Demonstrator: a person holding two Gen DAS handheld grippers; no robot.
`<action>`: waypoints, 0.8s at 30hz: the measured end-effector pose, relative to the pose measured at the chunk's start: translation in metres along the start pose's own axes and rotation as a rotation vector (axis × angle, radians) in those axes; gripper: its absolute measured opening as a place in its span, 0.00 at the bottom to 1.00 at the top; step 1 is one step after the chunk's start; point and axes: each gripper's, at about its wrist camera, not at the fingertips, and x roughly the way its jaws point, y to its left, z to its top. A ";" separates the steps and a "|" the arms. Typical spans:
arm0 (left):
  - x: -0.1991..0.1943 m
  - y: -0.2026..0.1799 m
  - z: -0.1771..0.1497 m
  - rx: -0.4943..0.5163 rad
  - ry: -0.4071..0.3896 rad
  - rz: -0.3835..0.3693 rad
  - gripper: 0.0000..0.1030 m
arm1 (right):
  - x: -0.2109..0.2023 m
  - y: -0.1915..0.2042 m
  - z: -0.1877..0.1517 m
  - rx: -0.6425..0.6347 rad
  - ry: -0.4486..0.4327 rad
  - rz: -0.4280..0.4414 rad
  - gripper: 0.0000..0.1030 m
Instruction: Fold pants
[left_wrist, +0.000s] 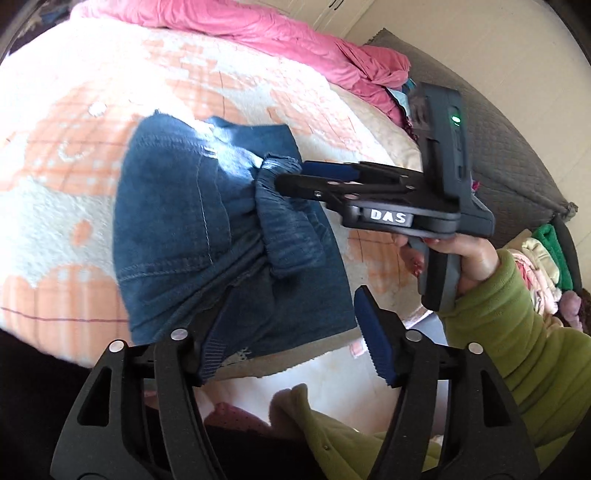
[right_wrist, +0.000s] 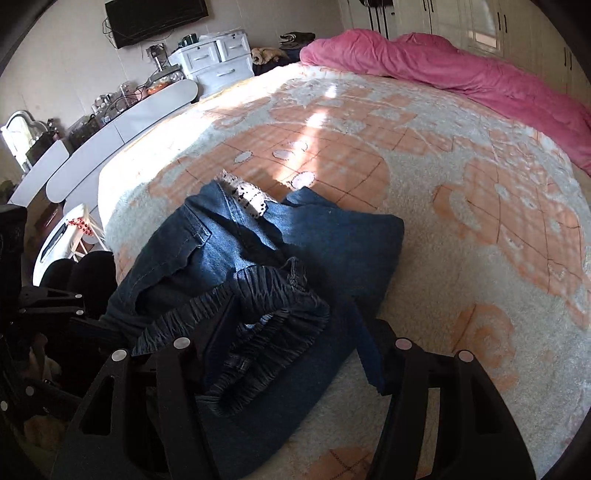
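Dark blue denim pants (left_wrist: 207, 236) lie folded in a compact bundle on the bed, with the elastic waistband (left_wrist: 284, 225) bunched on top. They also show in the right wrist view (right_wrist: 258, 266), waistband (right_wrist: 266, 314) nearest. My left gripper (left_wrist: 295, 343) is open, its fingers spread over the near edge of the pants. My right gripper (right_wrist: 291, 354) is open, with the waistband lying loose between its fingers. In the left wrist view the right gripper (left_wrist: 284, 177) reaches in from the right at the waistband.
The bed has a fluffy white and orange blanket (right_wrist: 424, 206). A pink duvet (right_wrist: 461, 70) lies along the far side. A white dresser (right_wrist: 214, 59) and a long white counter (right_wrist: 122, 122) stand beyond the bed. Folded clothes (left_wrist: 543, 266) are piled at the right.
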 end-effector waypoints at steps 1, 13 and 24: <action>-0.002 0.001 -0.001 0.005 -0.007 0.019 0.58 | -0.006 0.002 0.002 0.001 -0.018 0.004 0.58; -0.028 0.002 0.003 0.038 -0.074 0.140 0.74 | -0.084 0.009 -0.012 0.054 -0.217 -0.066 0.78; -0.046 0.011 0.004 0.028 -0.106 0.207 0.82 | -0.117 0.040 -0.052 -0.021 -0.265 -0.111 0.79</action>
